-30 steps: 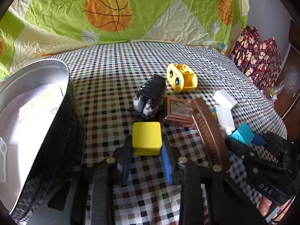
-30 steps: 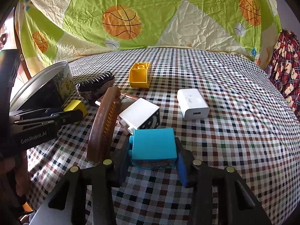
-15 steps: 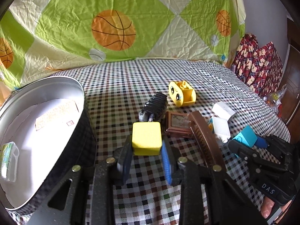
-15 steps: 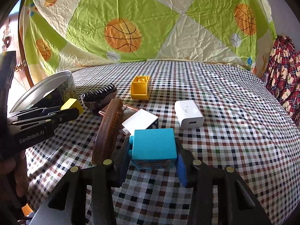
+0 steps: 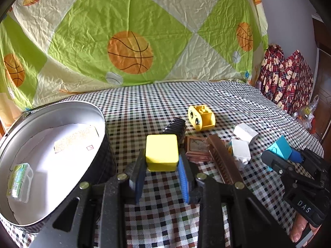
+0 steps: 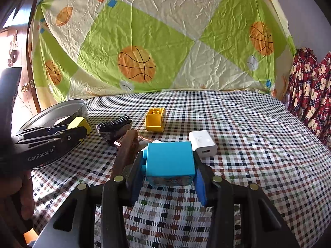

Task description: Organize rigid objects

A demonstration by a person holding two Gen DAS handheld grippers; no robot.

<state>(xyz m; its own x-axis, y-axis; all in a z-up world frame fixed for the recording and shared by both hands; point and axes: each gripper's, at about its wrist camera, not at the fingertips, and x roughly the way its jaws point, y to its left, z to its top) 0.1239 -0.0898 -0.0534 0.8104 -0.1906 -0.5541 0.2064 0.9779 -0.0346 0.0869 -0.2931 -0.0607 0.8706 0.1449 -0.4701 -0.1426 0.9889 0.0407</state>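
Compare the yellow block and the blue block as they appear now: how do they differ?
The yellow block is plain-faced, clamped in the left tool; the blue block has a side stud and a printed front, clamped in the right tool. Yellow sits beside the round tin; blue is farther away. Both are off the cloth.

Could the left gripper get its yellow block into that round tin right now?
Probably yes. The left gripper is shut on the yellow block, and the round tin sits open-topped just beside it, with nothing visible between them.

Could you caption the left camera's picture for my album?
Left gripper holds a yellow block beside a round tin.
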